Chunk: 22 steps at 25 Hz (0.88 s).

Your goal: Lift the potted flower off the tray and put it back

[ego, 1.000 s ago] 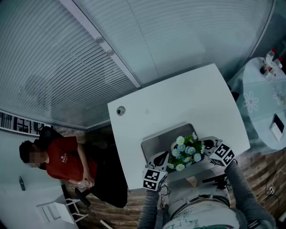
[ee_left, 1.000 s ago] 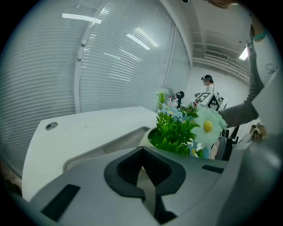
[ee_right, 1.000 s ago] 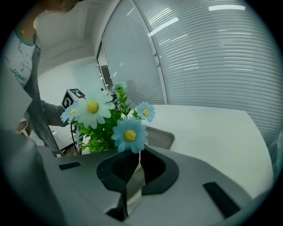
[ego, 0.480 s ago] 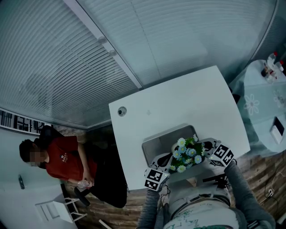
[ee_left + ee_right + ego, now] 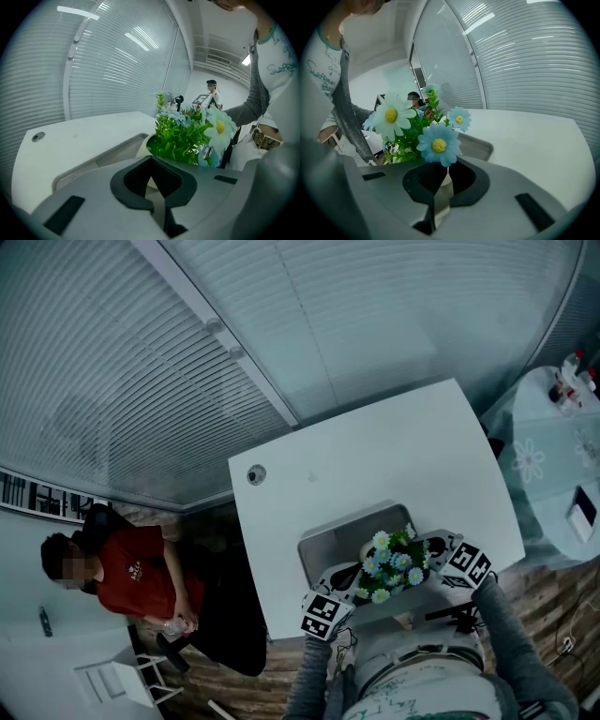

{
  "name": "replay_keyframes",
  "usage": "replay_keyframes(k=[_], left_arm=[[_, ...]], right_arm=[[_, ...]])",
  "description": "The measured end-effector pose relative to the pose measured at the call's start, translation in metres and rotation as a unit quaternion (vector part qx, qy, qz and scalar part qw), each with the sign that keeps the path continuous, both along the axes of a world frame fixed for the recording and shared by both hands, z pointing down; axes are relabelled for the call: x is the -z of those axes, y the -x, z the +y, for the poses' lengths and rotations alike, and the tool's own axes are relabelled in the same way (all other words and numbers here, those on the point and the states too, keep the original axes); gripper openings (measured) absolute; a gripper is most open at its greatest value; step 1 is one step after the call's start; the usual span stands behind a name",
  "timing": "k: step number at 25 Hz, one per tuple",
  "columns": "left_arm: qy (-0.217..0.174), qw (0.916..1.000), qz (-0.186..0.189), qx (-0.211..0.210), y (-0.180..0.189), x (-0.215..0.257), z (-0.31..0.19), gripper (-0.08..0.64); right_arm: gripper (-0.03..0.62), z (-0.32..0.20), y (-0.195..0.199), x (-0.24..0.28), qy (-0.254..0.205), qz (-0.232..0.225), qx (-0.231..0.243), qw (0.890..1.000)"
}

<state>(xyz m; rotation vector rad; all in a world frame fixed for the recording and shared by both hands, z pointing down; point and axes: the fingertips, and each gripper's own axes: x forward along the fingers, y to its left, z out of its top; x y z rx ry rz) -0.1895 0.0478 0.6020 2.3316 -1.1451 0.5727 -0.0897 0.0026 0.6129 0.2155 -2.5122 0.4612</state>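
Head view: the potted flower point(image 5: 394, 563) sits over the near right part of the tray point(image 5: 323, 542). The left gripper point(image 5: 349, 579) is against the plant's left side, over the tray's near rim. The right gripper point(image 5: 429, 554) is against the plant's right side, just past the tray's right end. Compared with a second ago, the plant and both tools have barely shifted over the tray, and nothing has clearly risen.

Left gripper view: the jaws are pressed together with nothing between them. The cream pot wall point(image 5: 142, 149) shows just beyond the tips, inside the tray's rim. The gripper body hides the pot's base, so I cannot tell whether it rests on the tray floor.

Right gripper view: these jaws are also closed and empty. The pot shows just past the tips, and the tray's far corner lies behind the blooms.

The pot seems squeezed between the two closed tools rather than clamped by either. Since so little has changed, the plant is probably being held level at the tray, and any tilt could let it slip.
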Motion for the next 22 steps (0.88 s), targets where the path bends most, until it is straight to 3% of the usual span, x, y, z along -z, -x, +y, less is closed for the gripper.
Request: replay_keyframes(k=[4,9,13,15,19,22], left_arm=[[0.002,0.9999,0.013,-0.003,0.001,0.0,-0.001,0.011],[-0.021,0.9991,-0.019,-0.032,0.001,0.0,-0.001,0.012],[-0.032,0.9983,-0.012,-0.047,0.002,0.005,0.0,0.012],[-0.032,0.9981,0.001,-0.053,0.003,0.006,0.003,0.015],[-0.024,0.9966,0.005,-0.078,0.002,0.004,0.007,0.124],[-0.017,0.9947,0.004,-0.101,-0.001,0.002,0.01,0.196]], right_arm=[[0.021,-0.001,0.0,-0.001,0.001,-0.002,0.008,1.0],[0.023,0.0,-0.004,-0.003,-0.009,0.006,0.042,0.999],[0.033,0.003,-0.007,0.002,-0.003,-0.007,0.061,0.998],[0.163,0.006,-0.006,0.004,0.005,-0.014,0.072,0.997],[0.258,0.01,-0.002,0.006,-0.005,-0.019,0.097,0.995],[0.288,0.013,0.001,0.003,-0.01,-0.012,0.118,0.993]])
